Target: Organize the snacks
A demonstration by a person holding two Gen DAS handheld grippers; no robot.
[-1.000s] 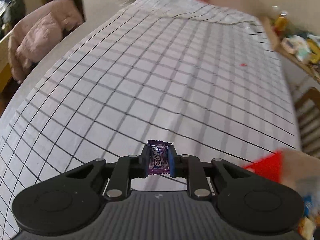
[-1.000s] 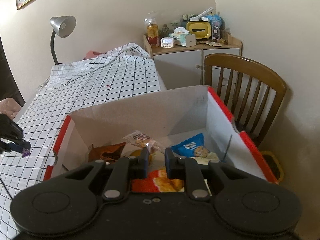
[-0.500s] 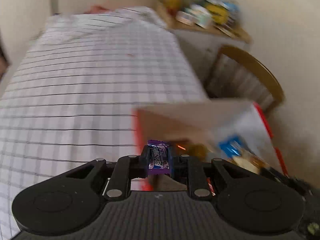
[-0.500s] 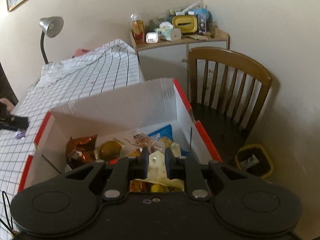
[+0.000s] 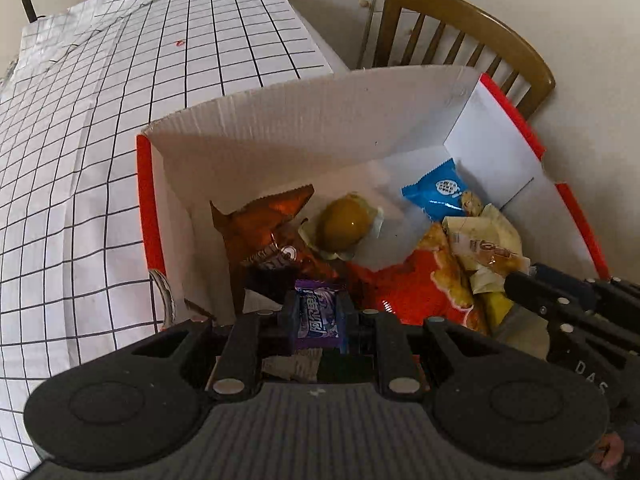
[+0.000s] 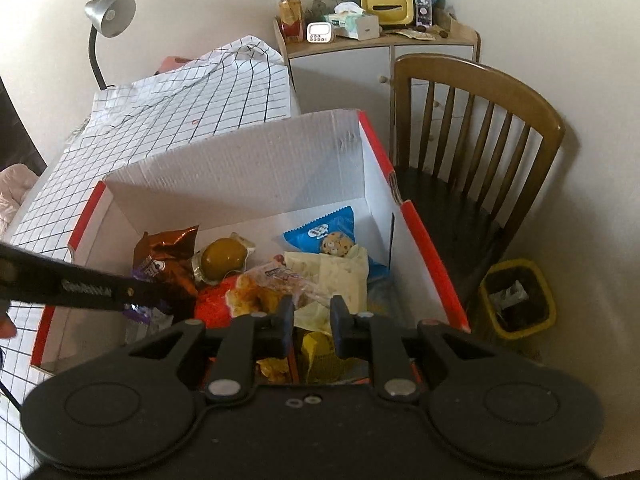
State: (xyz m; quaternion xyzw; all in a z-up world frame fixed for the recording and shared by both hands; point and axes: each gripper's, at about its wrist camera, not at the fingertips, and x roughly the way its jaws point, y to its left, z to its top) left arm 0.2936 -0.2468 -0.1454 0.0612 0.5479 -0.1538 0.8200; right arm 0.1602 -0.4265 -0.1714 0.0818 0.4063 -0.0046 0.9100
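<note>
**Purple candy held over the snack box**

The purple candy point(image 5: 317, 317) is a small, flat, glossy wrapper with white lettering and crimped ends, standing upright between the fingers of the left gripper point(image 5: 318, 314), which are clamped on its two sides. It hangs over the near left corner of the cardboard box point(image 5: 304, 120), a white-walled carton with red outer edges. Just beyond it in the box lie a brown foil bag point(image 5: 266, 228), a round yellow-brown snack in clear wrap point(image 5: 344, 222), a red packet point(image 5: 400, 284) and a blue cookie pack point(image 5: 438, 192) toward the far right corner. The right gripper point(image 6: 311, 322) hovers over the box's near edge, its fingers apart and holding nothing. The box sits beside the checked tablecloth point(image 5: 120, 120); a wooden chair point(image 6: 480, 120) stands beyond its right wall.
</note>
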